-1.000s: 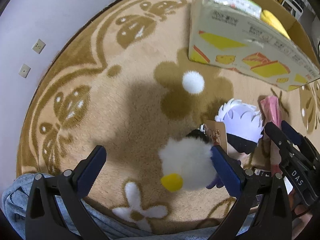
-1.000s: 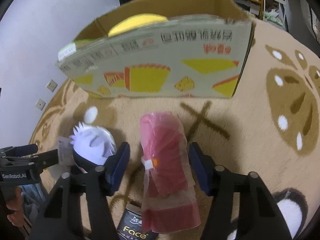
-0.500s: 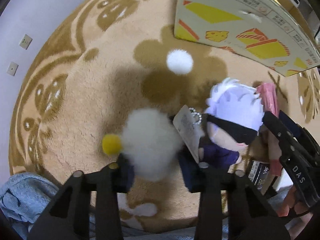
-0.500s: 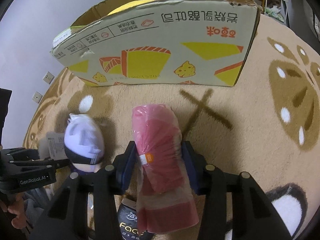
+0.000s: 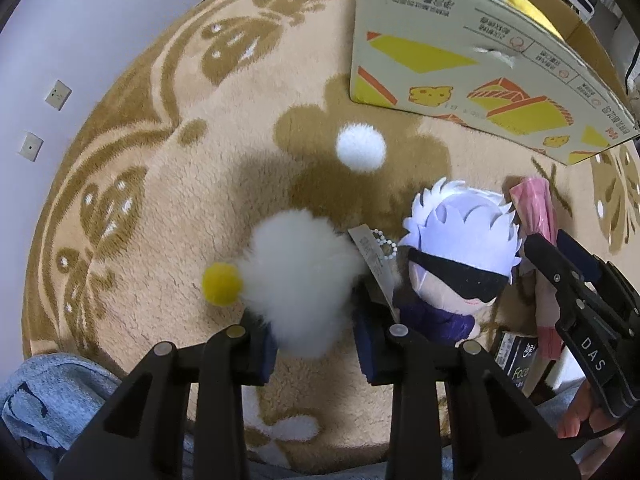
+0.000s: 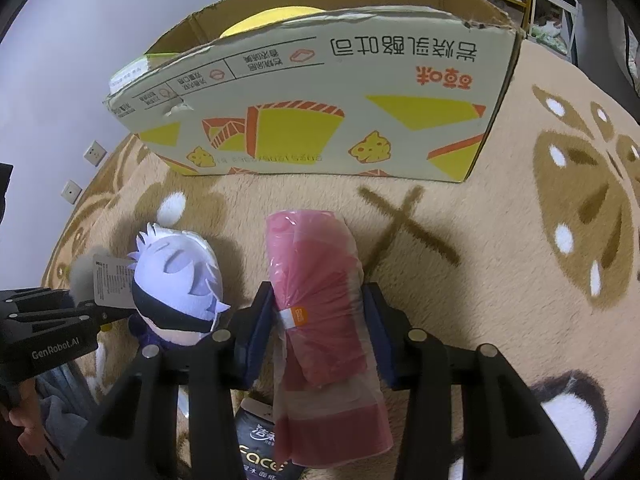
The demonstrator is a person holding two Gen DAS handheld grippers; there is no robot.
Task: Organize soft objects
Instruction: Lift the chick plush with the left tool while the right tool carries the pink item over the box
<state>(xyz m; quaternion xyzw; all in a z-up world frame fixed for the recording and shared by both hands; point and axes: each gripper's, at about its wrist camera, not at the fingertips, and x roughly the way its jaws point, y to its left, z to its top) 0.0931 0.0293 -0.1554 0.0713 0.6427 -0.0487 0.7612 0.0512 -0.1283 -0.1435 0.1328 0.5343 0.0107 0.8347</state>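
The white fluffy toy (image 5: 298, 276) (yellow ball at its side) is clamped by the left tool (image 5: 316, 336), low over the rug (image 5: 160, 184). The pink wrapped roll (image 6: 320, 300) is squeezed by the right tool (image 6: 316, 334). A white-haired plush doll (image 5: 456, 256) is seen lying between them. Farther off, an open cardboard box (image 6: 320, 120) is found standing on the rug.
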